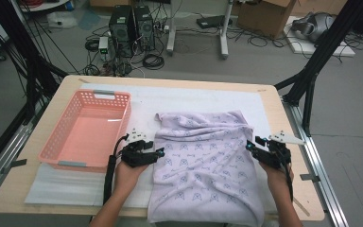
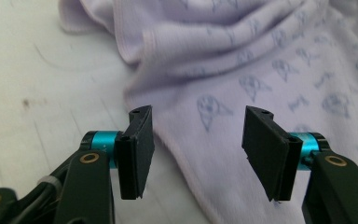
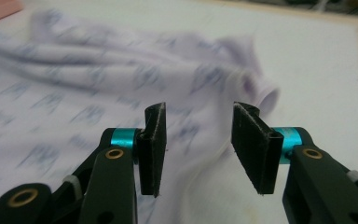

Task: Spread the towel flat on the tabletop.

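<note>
With both jaws open and empty, left gripper [image 1: 159,152] and right gripper [image 1: 248,144] may snag two layers of the lilac cloth [image 1: 207,165] at its rumpled far edge.

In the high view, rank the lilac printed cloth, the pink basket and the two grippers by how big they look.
1. lilac printed cloth, largest.
2. pink basket, clearly smaller.
3. left gripper and right gripper: look alike, so not ranked against each other.
</note>
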`<move>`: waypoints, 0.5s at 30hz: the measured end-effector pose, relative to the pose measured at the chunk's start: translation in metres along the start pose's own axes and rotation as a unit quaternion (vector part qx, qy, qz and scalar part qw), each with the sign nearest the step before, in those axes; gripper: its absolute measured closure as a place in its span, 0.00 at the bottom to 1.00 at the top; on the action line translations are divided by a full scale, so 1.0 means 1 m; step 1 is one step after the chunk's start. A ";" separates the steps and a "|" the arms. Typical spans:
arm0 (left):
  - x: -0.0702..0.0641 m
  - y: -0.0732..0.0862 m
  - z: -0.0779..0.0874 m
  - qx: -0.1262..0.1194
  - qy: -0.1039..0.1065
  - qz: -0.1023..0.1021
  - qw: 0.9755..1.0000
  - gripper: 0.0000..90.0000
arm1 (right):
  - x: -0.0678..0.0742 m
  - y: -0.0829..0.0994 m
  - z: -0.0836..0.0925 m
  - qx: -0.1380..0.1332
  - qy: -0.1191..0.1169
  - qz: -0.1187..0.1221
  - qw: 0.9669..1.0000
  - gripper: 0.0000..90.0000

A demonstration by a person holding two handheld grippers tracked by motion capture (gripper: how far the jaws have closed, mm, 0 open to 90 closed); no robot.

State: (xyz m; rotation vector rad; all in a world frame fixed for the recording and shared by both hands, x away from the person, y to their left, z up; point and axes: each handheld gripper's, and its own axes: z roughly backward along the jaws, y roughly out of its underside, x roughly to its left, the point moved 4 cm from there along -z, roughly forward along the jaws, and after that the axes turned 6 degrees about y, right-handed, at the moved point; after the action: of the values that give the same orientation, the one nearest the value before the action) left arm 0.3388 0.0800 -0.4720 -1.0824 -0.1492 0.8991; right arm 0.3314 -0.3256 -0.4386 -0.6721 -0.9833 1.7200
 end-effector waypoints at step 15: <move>0.009 -0.011 -0.007 0.006 -0.109 -0.056 0.992 0.96 | 0.023 0.038 -0.006 0.091 -0.065 0.061 0.992 0.84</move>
State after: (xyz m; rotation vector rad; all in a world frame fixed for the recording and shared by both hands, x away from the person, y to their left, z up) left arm 0.3541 0.0795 -0.4694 -0.9542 -0.3821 0.9130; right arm 0.3099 -0.3087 -0.4743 -0.5160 -0.8754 1.9534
